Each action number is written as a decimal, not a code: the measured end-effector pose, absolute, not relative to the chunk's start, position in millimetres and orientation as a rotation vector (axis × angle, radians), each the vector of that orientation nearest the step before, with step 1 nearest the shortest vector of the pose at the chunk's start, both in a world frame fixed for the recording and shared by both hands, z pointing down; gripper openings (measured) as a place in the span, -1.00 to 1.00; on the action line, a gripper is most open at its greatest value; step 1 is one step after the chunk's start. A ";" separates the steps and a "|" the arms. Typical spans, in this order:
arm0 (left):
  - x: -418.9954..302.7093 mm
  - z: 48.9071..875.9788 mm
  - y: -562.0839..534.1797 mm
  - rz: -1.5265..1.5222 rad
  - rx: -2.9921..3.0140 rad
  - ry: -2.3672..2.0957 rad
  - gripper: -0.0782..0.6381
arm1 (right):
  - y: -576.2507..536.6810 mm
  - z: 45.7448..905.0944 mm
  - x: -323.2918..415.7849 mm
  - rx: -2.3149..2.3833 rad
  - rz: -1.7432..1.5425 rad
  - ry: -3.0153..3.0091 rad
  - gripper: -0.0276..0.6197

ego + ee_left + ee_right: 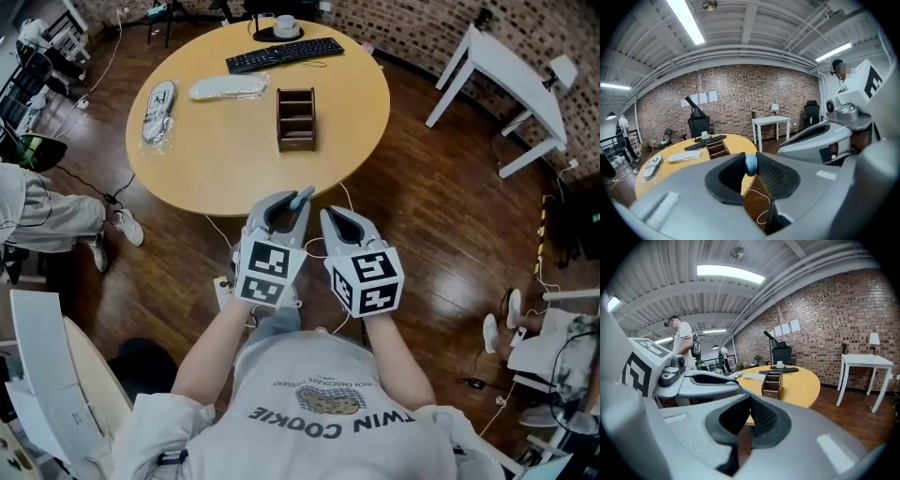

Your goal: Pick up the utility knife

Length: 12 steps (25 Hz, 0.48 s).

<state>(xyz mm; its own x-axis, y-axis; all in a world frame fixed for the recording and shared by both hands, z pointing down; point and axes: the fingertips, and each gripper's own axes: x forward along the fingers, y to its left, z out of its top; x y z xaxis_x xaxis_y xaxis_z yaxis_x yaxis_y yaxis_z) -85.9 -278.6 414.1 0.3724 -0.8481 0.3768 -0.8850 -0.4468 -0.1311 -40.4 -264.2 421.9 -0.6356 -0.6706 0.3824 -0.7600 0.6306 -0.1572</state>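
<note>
Apparently the pick-up is done: the left claw (289, 204) grips the blue-grey utility knife (302, 196) off the round bench (225, 141), the right claw (337, 217) is clenched empty, so next just calls for a steady hold.

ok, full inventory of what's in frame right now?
round table: 1, yellow wood, in front of the person
keyboard: 1, black, table's far edge
cup: 1, white, beyond the keyboard
desk organiser: 1, dark brown wood, upright mid-table
long wrapped item: 1, white in clear plastic, left of the desk organiser
second wrapped item: 1, white and dark, near table's left edge
side table: 1, white, right of the round table
bystander: 1, light clothing, far left, mostly cut off
utility knife: 1, blue-grey, between left gripper's jaws
left gripper: 1, grey, shut on the utility knife
right gripper: 1, grey, jaws together, empty
</note>
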 end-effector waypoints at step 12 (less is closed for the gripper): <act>-31.4 410.0 -184.0 0.549 2.439 -1.680 -0.57 | -182.2 419.0 13.8 1.102 0.438 -2.624 -0.91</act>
